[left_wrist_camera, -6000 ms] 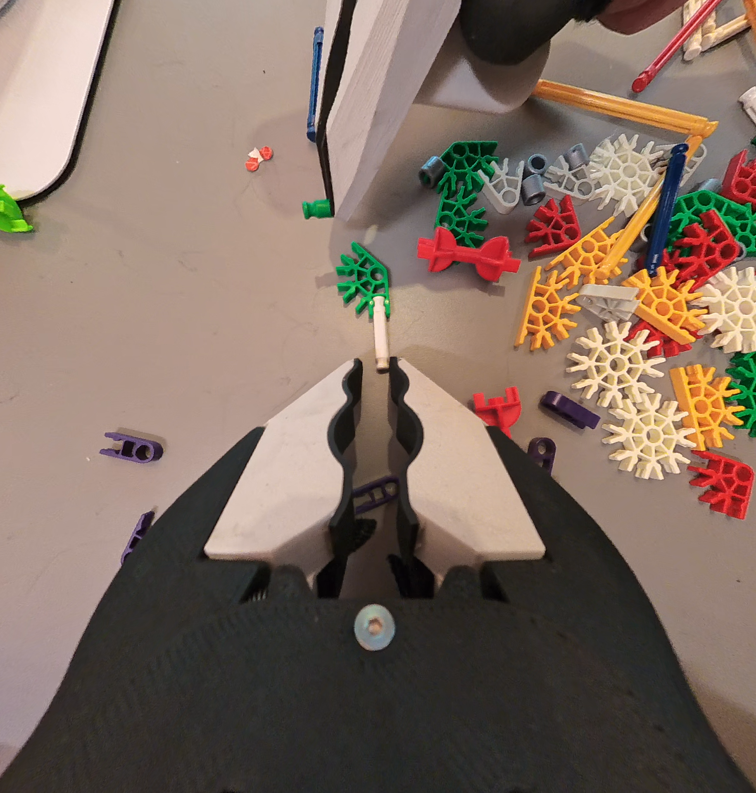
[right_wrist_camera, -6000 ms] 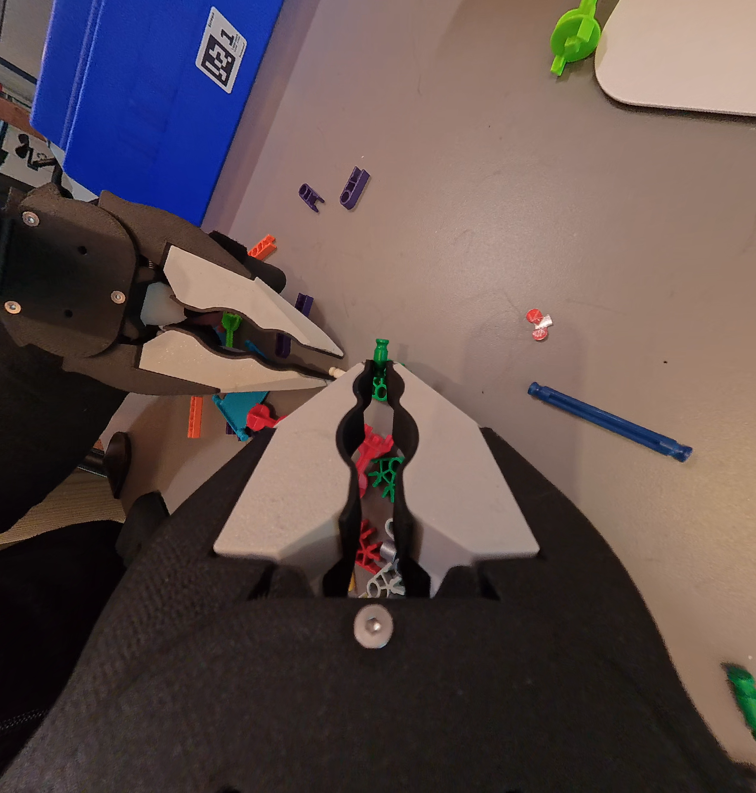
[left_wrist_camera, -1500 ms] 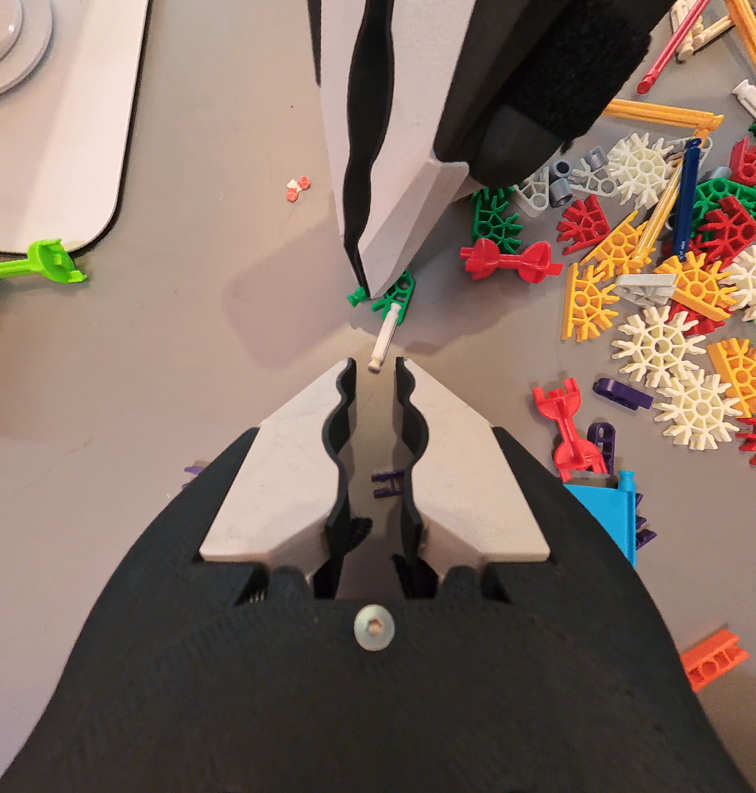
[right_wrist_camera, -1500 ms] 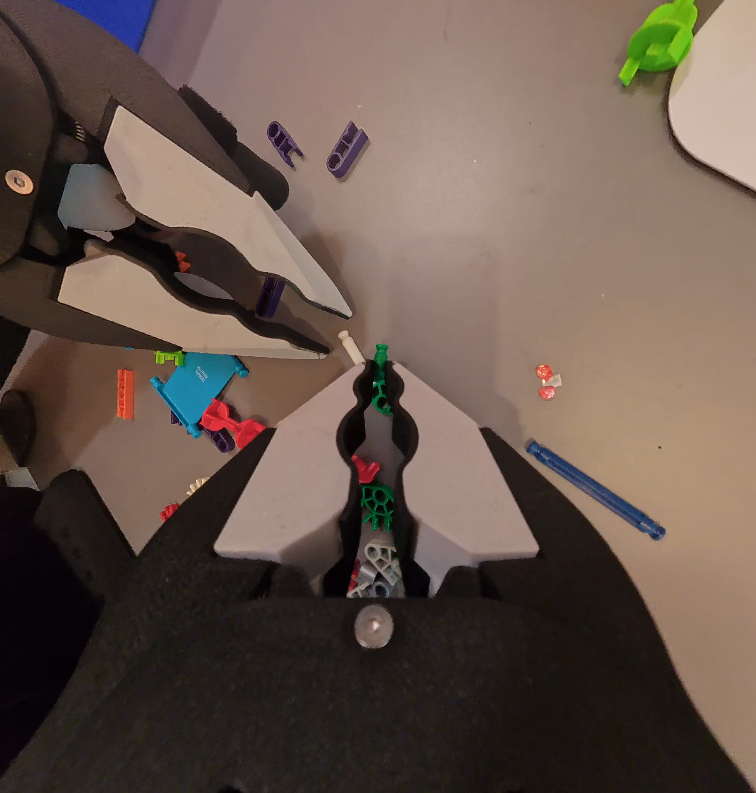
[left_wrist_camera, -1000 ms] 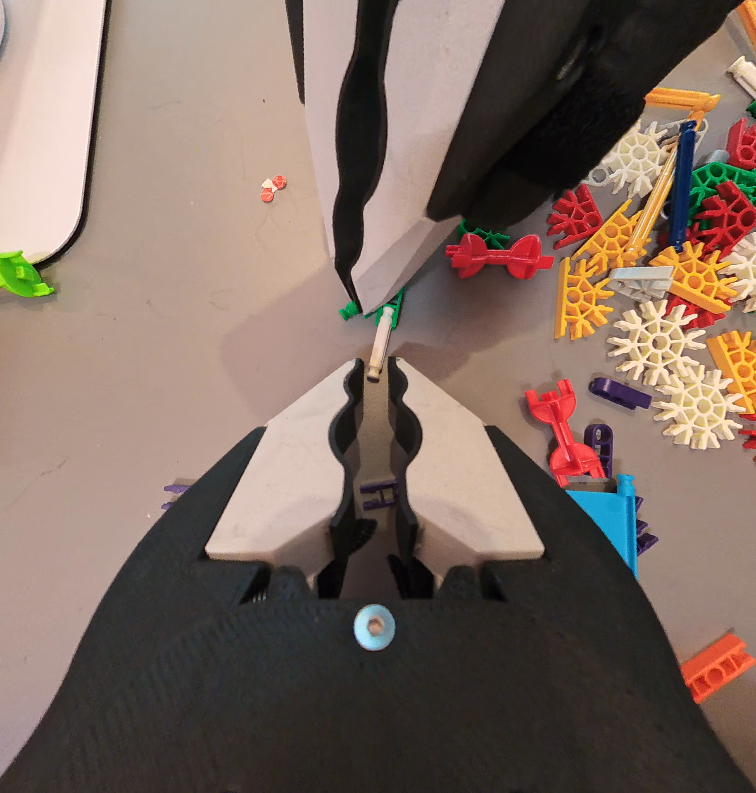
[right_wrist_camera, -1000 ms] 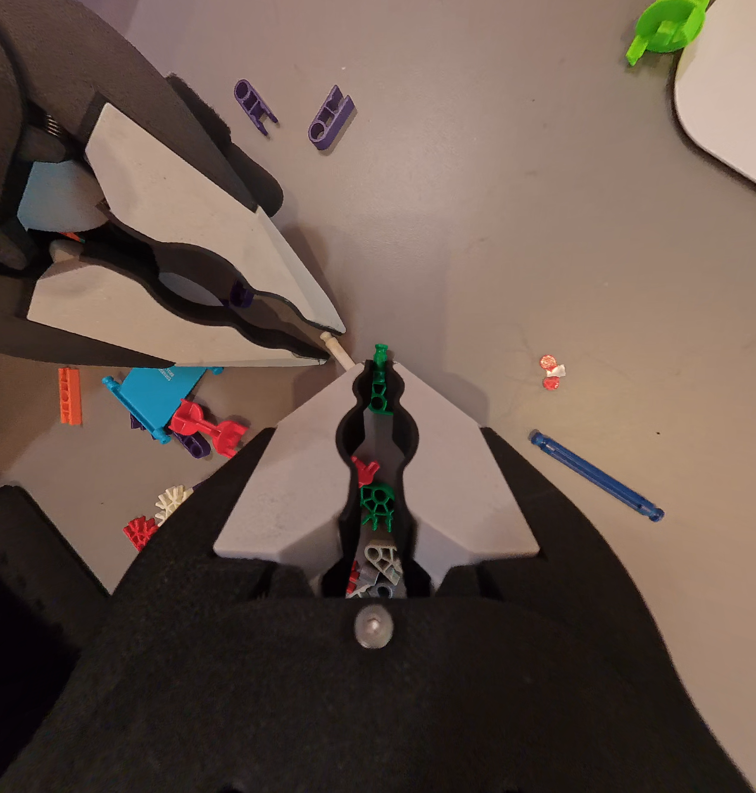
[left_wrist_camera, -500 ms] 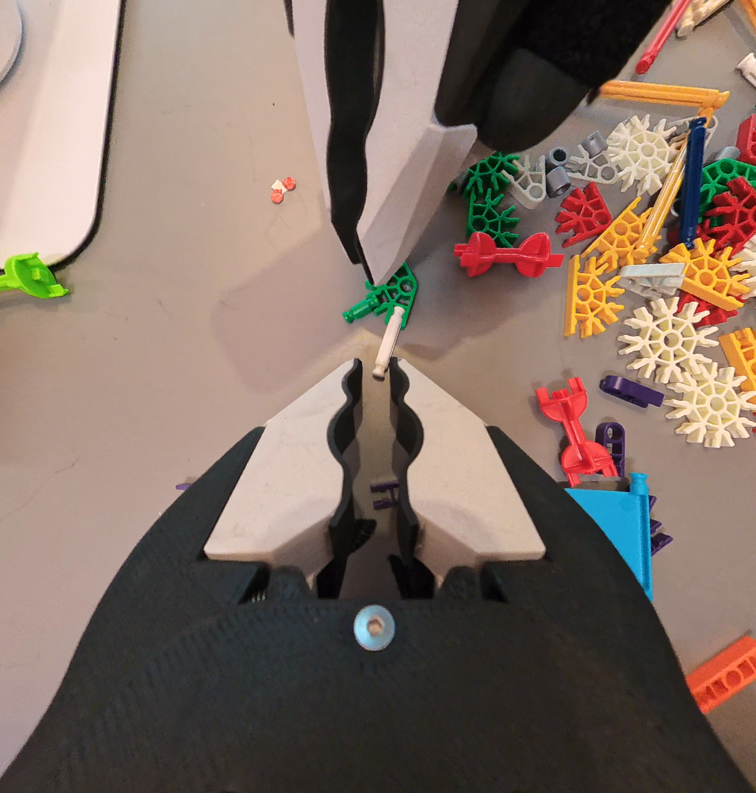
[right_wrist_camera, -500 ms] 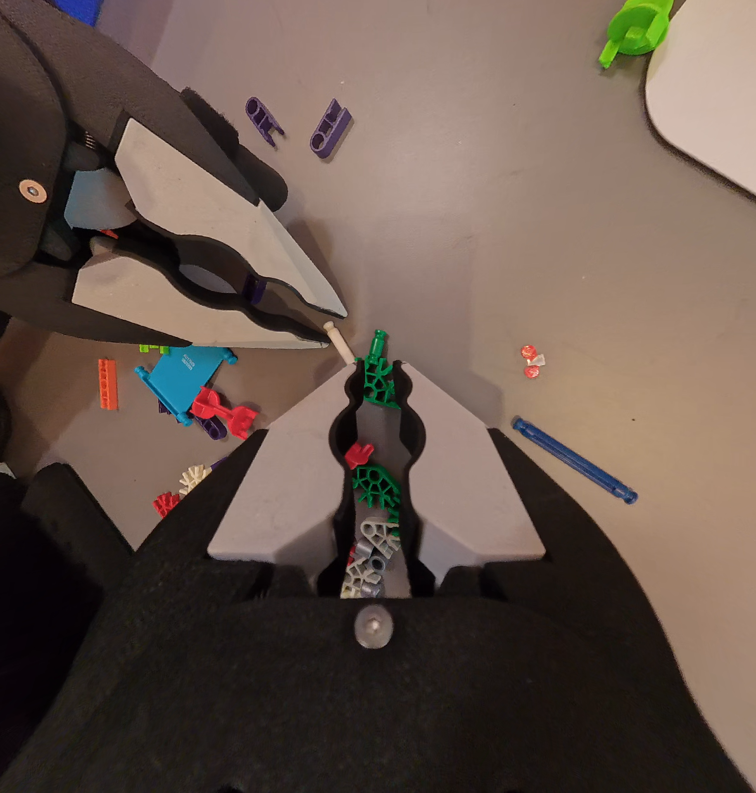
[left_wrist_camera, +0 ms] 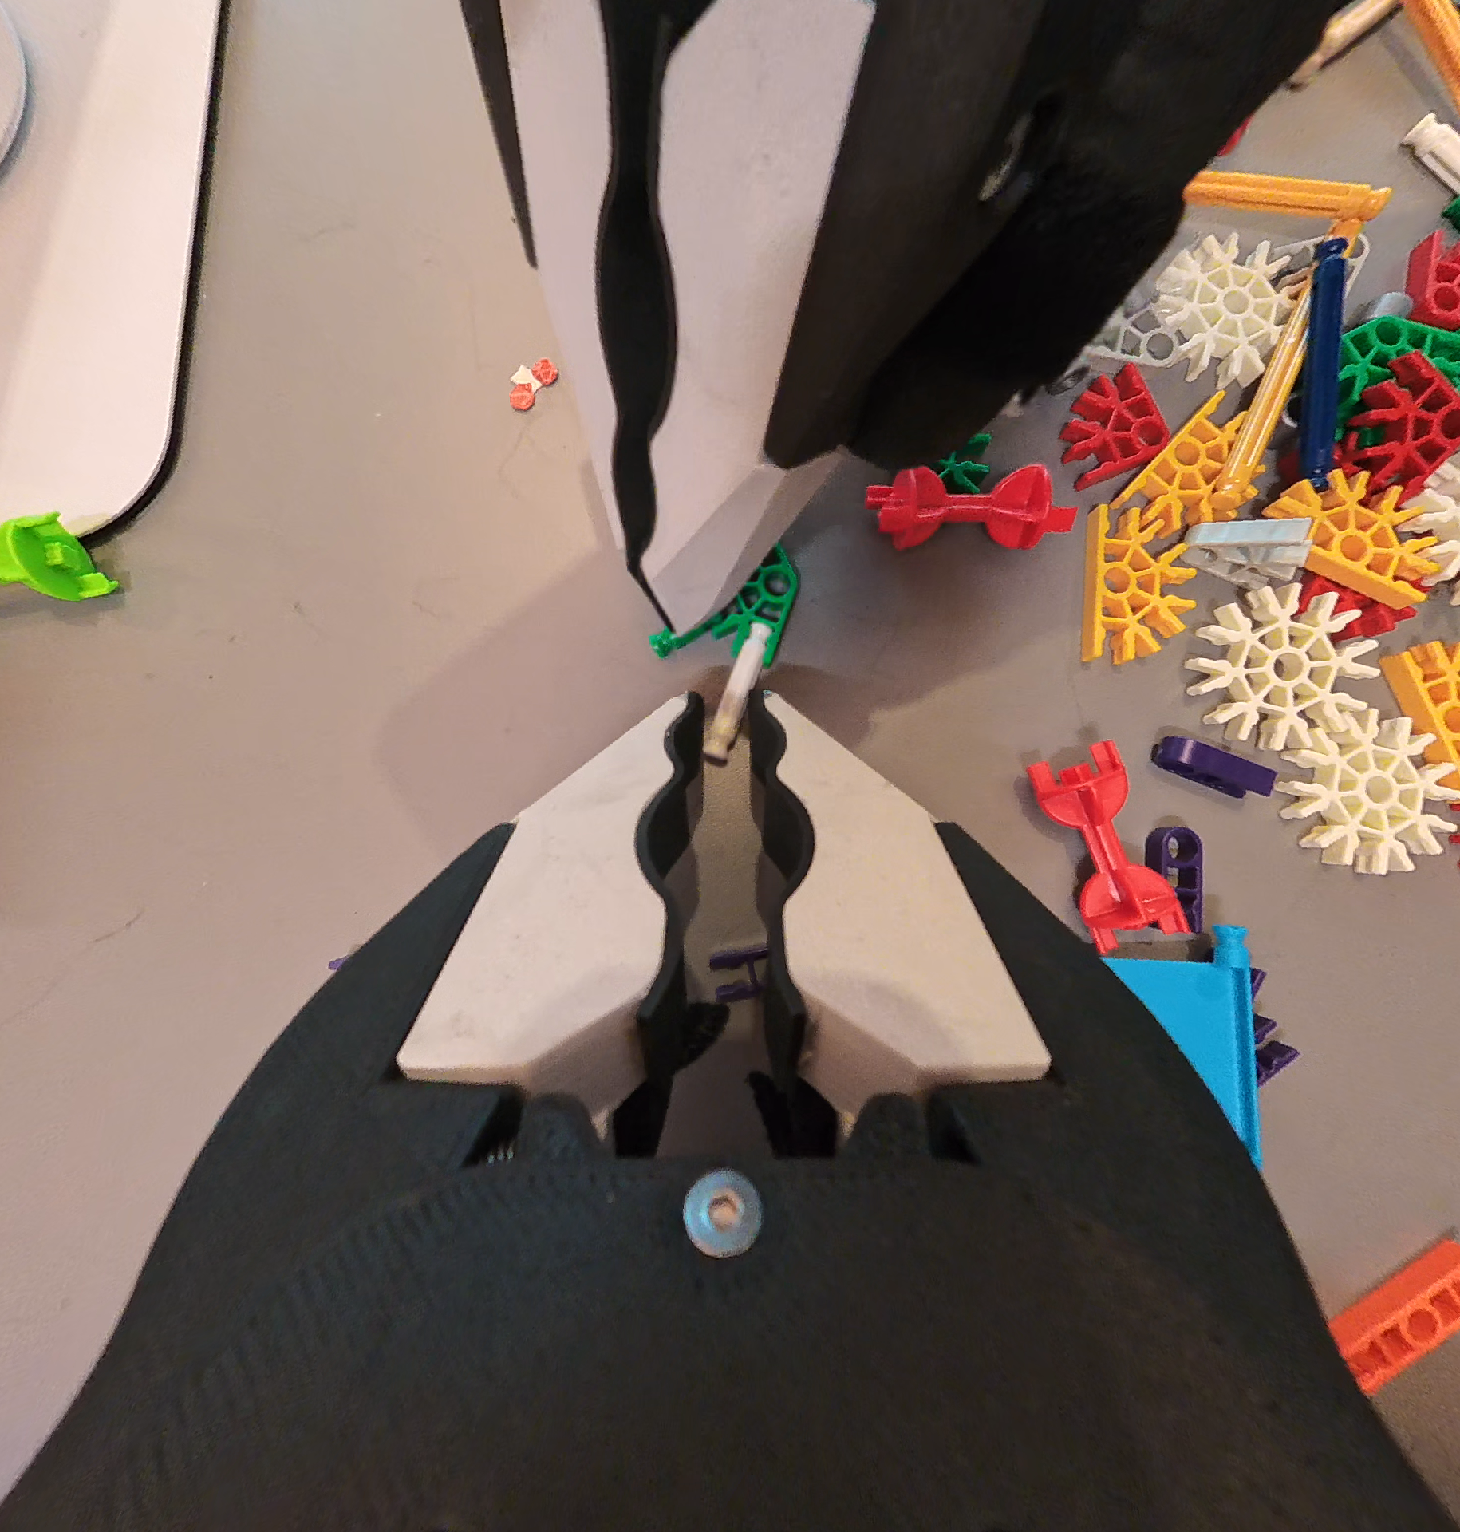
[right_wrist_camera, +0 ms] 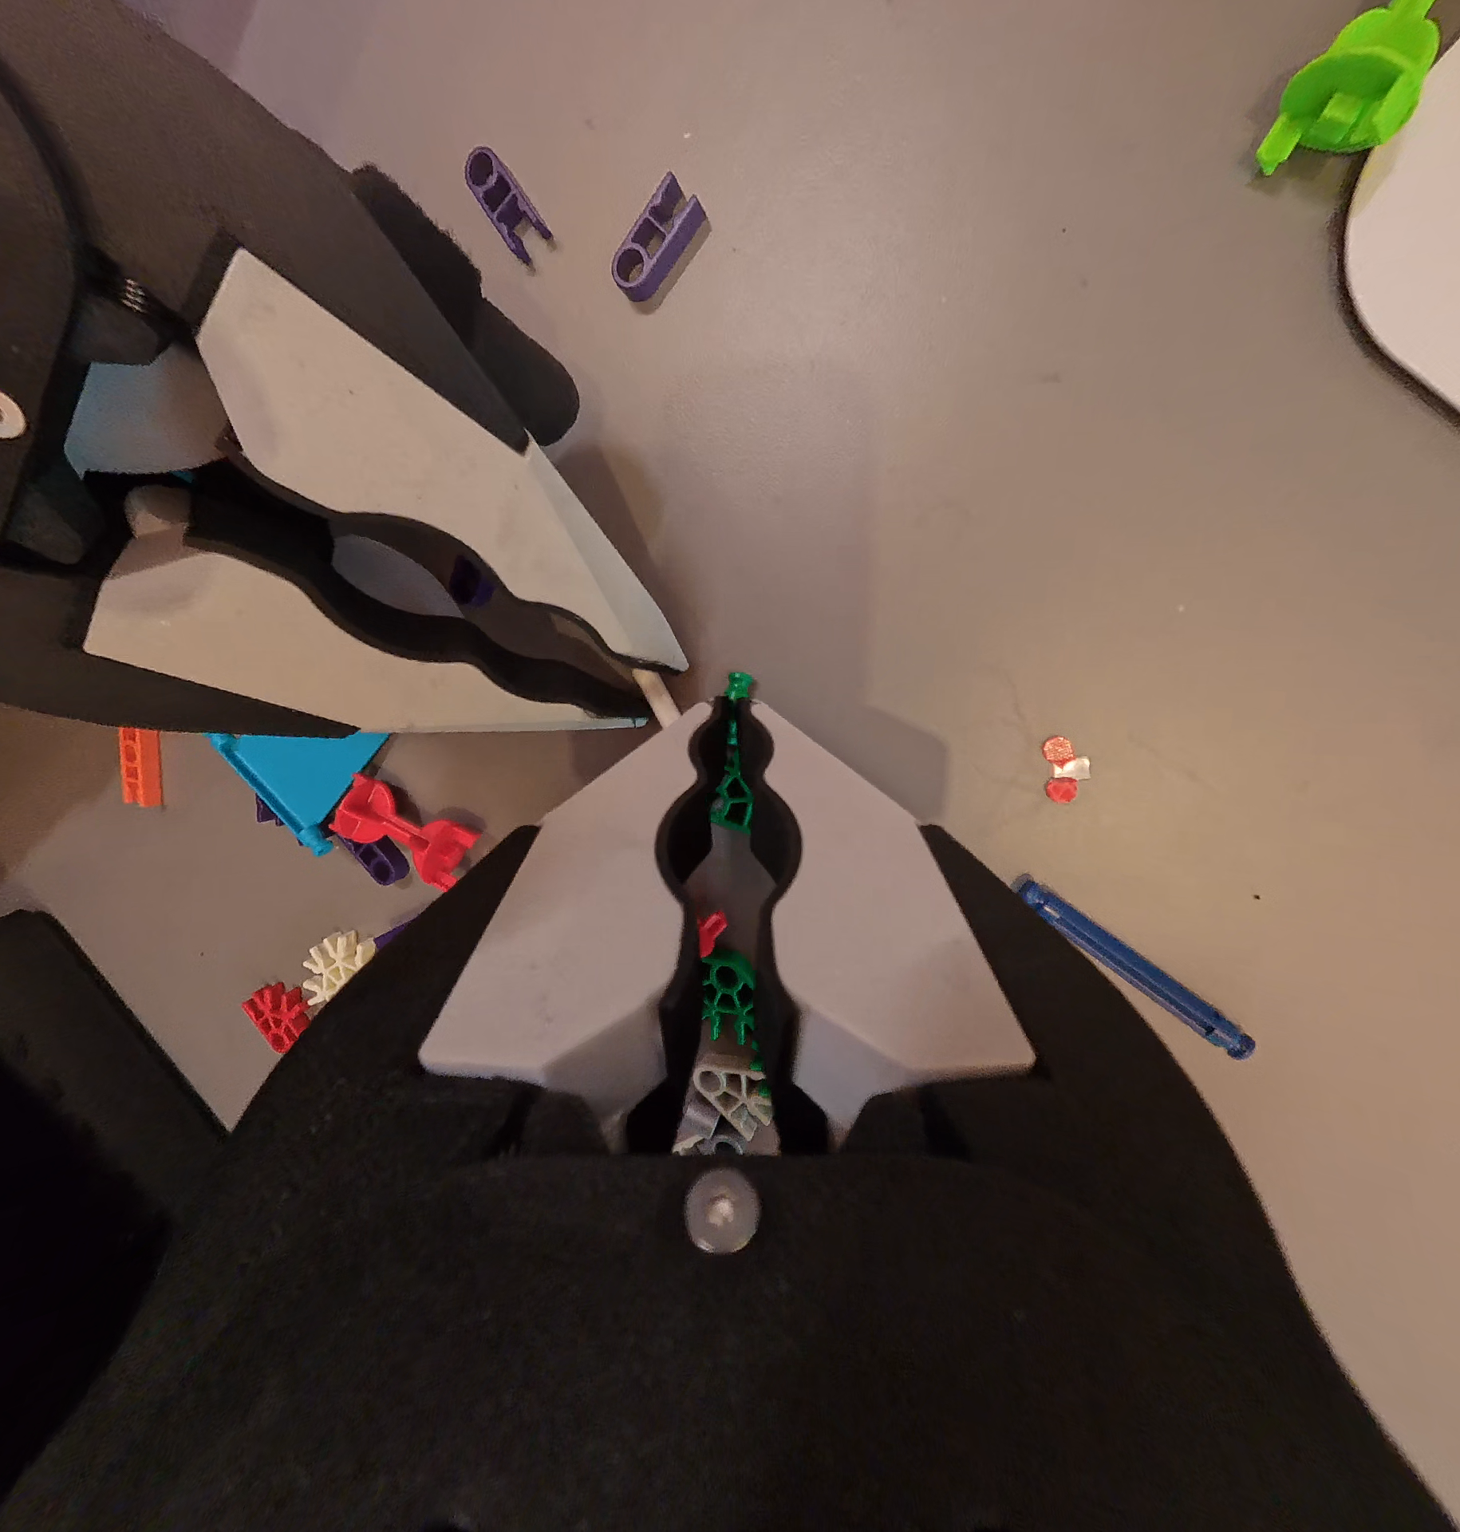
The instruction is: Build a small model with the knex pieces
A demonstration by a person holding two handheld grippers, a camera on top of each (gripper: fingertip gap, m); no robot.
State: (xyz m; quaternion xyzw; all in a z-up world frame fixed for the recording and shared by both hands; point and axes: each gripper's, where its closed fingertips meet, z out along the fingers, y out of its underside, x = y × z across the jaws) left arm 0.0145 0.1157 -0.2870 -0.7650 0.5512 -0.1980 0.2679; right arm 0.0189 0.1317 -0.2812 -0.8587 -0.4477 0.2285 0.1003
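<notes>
My left claw (left_wrist_camera: 725, 719) has its two pale wedge fingers with wavy black rubber liners drawn nearly together, and their tips sit on either side of the end of a short white rod (left_wrist_camera: 735, 692), a smooth little plastic peg; I cannot tell for certain whether they pinch it or only flank it. The rod's far end plugs into a green fan-shaped connector (left_wrist_camera: 758, 598) with open spokes and a short green stub sticking out sideways. My right claw (right_wrist_camera: 732, 701) is clamped on that same green piece (right_wrist_camera: 733, 787), its tips closed flat against the thin plastic, with the stub poking out beyond them. Everything hovers just above a matte grey table (left_wrist_camera: 312, 746). To the right in the left wrist view lies a heap of spoked connectors: white snowflake wheels (left_wrist_camera: 1282, 663), yellow fans (left_wrist_camera: 1133, 580), red wedges (left_wrist_camera: 1116, 427), plus a red bow-tie piece (left_wrist_camera: 971, 506), a ridged orange block (left_wrist_camera: 1415, 1326) and a flat blue panel (left_wrist_camera: 1199, 1011). In the right wrist view two purple clips (right_wrist_camera: 656, 240) lie well apart from us, a slim blue rod (right_wrist_camera: 1133, 966) rests beside my right claw, and a lime-green part (right_wrist_camera: 1348, 91) touches the edge of a rounded white board (right_wrist_camera: 1439, 249).
</notes>
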